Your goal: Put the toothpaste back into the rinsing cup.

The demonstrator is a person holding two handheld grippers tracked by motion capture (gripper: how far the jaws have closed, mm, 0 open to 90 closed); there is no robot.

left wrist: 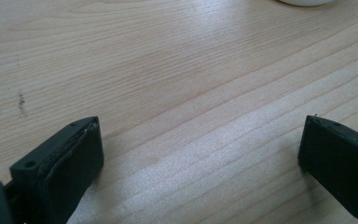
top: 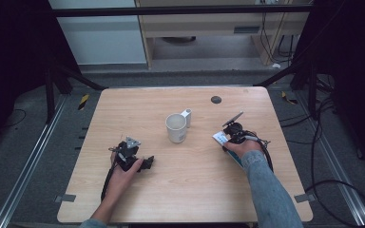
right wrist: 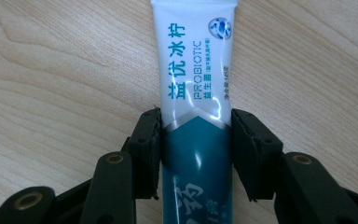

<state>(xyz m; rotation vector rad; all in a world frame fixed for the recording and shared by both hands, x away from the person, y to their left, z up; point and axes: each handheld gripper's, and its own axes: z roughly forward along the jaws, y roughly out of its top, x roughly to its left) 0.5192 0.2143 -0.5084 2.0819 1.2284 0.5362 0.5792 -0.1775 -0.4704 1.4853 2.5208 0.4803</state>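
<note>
On the pale wooden table (top: 190, 171), the left gripper (left wrist: 200, 163) rests with jaws spread and empty; the right gripper (right wrist: 196, 149) pinches the toothpaste tube (right wrist: 193, 70) (flat on the wood). Beyond stands the white cup (top: 176, 128), probably the tube's destination; lifting remains.

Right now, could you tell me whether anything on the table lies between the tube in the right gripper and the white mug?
Nothing visible does. The right gripper is shut on the toothpaste tube, and in the high view bare wooden table separates it from the white mug. The left gripper rests open on the mug's other side.
</note>
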